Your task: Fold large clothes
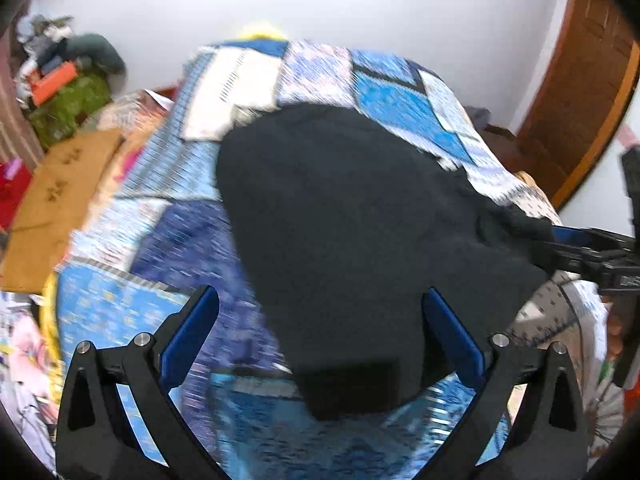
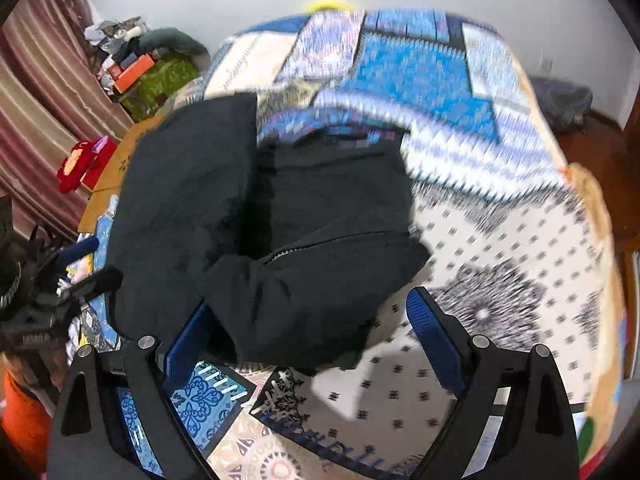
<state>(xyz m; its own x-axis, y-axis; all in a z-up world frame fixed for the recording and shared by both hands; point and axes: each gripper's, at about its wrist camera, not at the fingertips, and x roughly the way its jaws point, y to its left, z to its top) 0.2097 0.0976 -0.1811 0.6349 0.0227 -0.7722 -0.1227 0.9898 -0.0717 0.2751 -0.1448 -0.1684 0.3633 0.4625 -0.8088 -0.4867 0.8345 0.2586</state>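
Black jacket [image 1: 360, 220] lay in a heap on a blue patchwork bedspread [image 1: 168, 216], its zipper [image 2: 316, 245] showing in the right wrist view. From the left, the left gripper [image 1: 320, 320] hovered with jaws spread wide, the jacket's near edge between its blue pads [image 1: 192, 332] but not pinched. On the right, the right gripper [image 2: 308, 320] likewise stood spread over a folded sleeve [image 2: 288, 304], gripping nothing.

A bed [image 2: 500, 240] under a blue-and-white patchwork quilt [image 1: 168, 240] carries a black garment [image 1: 340, 220], loosely folded.
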